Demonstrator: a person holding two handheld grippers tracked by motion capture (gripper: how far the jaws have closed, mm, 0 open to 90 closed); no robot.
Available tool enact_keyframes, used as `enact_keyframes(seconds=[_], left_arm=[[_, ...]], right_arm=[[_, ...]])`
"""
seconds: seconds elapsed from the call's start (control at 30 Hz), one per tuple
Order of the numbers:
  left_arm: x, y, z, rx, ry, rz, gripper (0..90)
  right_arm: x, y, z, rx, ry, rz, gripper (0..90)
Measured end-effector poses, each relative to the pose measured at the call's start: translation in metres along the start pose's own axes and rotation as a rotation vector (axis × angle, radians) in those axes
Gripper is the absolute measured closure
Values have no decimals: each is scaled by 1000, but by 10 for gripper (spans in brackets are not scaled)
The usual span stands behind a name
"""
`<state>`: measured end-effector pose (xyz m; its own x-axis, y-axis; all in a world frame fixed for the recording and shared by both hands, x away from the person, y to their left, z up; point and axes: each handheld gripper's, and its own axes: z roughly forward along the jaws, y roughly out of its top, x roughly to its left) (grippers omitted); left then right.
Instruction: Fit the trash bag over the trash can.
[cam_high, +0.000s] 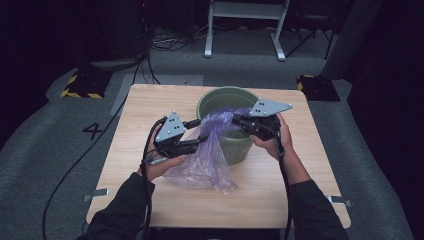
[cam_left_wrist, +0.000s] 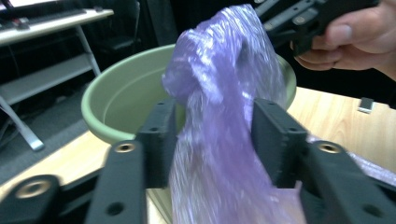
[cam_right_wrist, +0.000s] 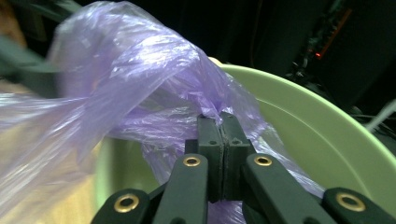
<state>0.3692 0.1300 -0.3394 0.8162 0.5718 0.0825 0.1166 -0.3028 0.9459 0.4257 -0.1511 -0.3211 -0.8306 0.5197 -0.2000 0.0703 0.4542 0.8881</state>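
**Thin purple bag half-draped over the green bin**

Nearest the table's front edge (cam_high: 220, 210): the loose tail of the purple plastic bag (cam_high: 207, 162), slumped on the wood just in front of the green bin (cam_high: 235, 145). Above that, the left gripper (cam_high: 197, 136), jaws standing roughly half open with the film running up between them; in the left gripper view the pads flank the sheet without pressing it, so nothing actually gripped there. Farther on, the right gripper (cam_high: 239, 121), jaws fully closed and pinching a bunched fold of the bag at the bin's near rim, pads tight together in the right gripper view (cam_right_wrist: 220, 135). Beyond, the bag's upper part lifted over the open mouth of the bin, the rest trailing outside down the near wall.

Probable handling: very light, limp, crinkly film with no stiffness, likely to slip from a shallow pinch and to stretch or tear under a hard pull. Best taken at the mouth edge, gathering a fold or two rather than a single layer. Left-side edge worth re-gripping before spreading the opening around the rim.
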Motion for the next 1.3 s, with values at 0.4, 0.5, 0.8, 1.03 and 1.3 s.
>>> enact_keyframes(seconds=[0.4,0.5,0.8,1.03,1.3], left_arm=[[-3,-7,7,95,-106,17,414],[-5,-8,9,106,-95,48,535],[-12,-7,16,98,-82,117,845],[-13,-4,18,57,-76,116,892],[-14,-2,20,46,-77,119,895]], right_arm=[[-24,-16,5,56,-79,84,765],[-25,-15,3,66,-91,94,653],[-16,-8,-6,99,-111,60,348],[-7,-7,-27,99,-81,-9,295],[13,-11,-43,20,-13,-96,290]])
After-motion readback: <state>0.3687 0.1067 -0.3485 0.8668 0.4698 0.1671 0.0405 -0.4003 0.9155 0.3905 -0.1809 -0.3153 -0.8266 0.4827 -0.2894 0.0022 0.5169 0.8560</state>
